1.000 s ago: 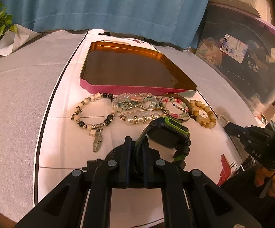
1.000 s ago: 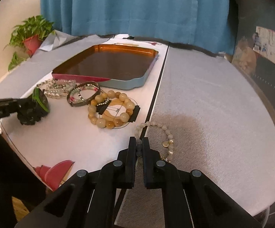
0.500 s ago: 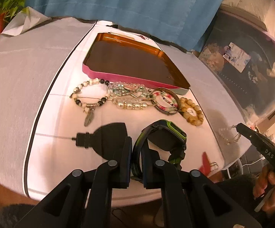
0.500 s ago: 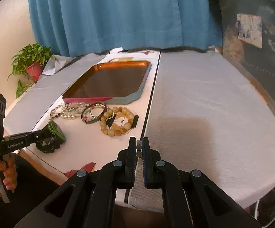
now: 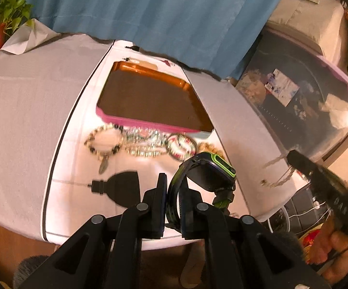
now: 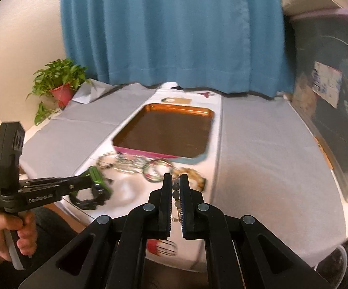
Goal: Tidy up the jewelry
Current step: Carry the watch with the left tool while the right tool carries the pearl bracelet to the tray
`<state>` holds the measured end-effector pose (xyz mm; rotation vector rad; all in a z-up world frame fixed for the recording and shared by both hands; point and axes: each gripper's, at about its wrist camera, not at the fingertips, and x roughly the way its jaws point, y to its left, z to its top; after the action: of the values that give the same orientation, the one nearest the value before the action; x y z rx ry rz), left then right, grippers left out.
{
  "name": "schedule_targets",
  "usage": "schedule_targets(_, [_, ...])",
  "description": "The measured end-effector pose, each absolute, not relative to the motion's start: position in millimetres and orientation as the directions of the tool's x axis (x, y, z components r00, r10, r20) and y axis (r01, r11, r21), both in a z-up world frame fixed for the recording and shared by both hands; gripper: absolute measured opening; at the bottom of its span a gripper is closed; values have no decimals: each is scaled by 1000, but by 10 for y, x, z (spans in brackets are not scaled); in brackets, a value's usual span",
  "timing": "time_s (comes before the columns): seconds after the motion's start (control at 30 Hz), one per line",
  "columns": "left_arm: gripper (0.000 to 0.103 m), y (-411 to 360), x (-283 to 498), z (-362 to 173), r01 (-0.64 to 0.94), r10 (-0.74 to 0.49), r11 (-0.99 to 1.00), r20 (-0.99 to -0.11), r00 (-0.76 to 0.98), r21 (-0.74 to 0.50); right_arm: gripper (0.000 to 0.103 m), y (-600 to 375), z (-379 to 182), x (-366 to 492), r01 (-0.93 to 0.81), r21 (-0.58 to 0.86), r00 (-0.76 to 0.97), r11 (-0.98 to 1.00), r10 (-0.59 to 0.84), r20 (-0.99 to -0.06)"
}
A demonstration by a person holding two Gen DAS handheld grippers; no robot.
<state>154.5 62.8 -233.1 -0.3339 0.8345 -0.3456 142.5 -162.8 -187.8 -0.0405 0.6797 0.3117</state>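
My left gripper (image 5: 172,183) is shut on the strap of a black and green watch (image 5: 209,172), held above the table's near edge; the same watch (image 6: 94,187) hangs from it in the right wrist view. My right gripper (image 6: 176,183) is shut on a pale bead bracelet (image 6: 176,193), whose chain (image 5: 276,171) dangles below its tip in the left wrist view. A tray (image 5: 150,101) with a pink rim and brown floor lies behind a row of several bracelets (image 5: 140,144). The tray (image 6: 166,130) holds nothing.
A white and grey cloth (image 6: 258,156) covers the table. A potted plant (image 6: 58,84) stands at the far left corner under a blue curtain (image 6: 174,31). A large clear storage bin (image 5: 306,101) stands at the right. A hand (image 6: 8,236) grips the left tool.
Both grippers have risen from the table with their loads. The watch and the pale bracelet, which lay on the cloth a second ago, now hang in the air.
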Motion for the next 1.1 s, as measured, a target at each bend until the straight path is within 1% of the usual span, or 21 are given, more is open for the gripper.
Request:
schedule_targets(0.2, [7, 615, 1749, -1973, 173, -410, 901, -649, 641, -398, 6, -1280, -1574, 1416, -340, 56, 758, 939, 309, -574])
schedule_targets(0.4, [7, 561, 1835, -1369, 229, -408, 903, -559, 722, -363, 6, -1148, -1155, 1568, -368, 39, 789, 929, 335, -514])
schedule_targets(0.5, [7, 542, 1862, -1095, 255, -395, 911, -510, 764, -324, 6, -1145, -953, 1678, -376, 50, 803, 925, 353, -481])
schedule_targets(0.63, [7, 536, 1926, -877, 278, -389, 916, -463, 797, -290, 6, -1109, -772, 1796, -388, 24, 823, 921, 358, -440])
schedule_targets(0.77, [7, 533, 2079, -841, 288, -386, 918, -450, 806, -272, 6, -1055, -703, 1985, -391, -4, 833, 921, 352, -427])
schedule_targets(0.9, [7, 547, 2297, -926, 282, -378, 922, -459, 804, -265, 6, -1053, -748, 2179, -395, 2, 832, 919, 358, -425])
schedule_targets(1.03, [7, 588, 2583, -1105, 245, -346, 934, -497, 796, -259, 6, -1021, -925, 2458, -400, 1, 818, 917, 358, -451])
schedule_targets(1.1, [7, 596, 2735, -1232, 220, -316, 946, -526, 789, -238, 6, -997, -1062, 2641, -407, 16, 799, 913, 364, -478])
